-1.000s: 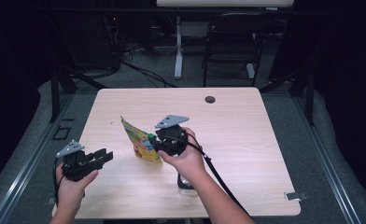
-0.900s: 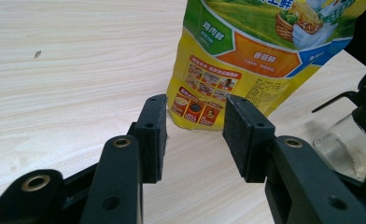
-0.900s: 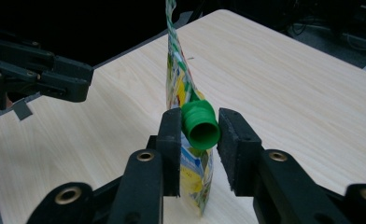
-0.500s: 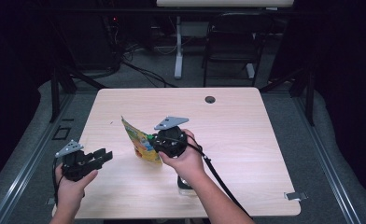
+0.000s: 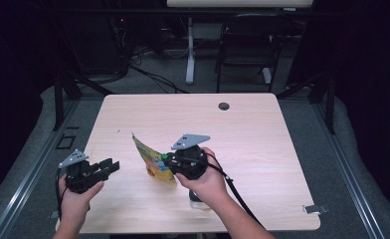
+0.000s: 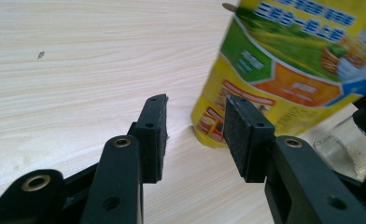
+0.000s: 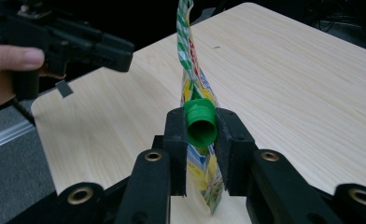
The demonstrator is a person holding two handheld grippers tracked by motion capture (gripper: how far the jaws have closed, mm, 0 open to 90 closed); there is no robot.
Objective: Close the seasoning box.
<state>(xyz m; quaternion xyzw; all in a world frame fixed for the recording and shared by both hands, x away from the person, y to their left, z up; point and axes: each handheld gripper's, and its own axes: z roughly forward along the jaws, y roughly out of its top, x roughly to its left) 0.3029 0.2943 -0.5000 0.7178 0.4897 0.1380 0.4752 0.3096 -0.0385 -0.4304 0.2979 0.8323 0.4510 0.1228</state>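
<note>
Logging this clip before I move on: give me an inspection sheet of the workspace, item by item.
Surface: light wooden table, round grommet hole near the far edge.
Job's things: yellow pouch standing upright; its green cap sits between the right jaws.
Clutter: clear glass jar beside the pouch.
Grippers: right hand-held gripper has just been closing, pads on the cap; left hand-held gripper open, short of the pouch.
Cables: black cable trailing from the right hand-held gripper.
Surroundings: dark room, chair beyond the table.
</note>
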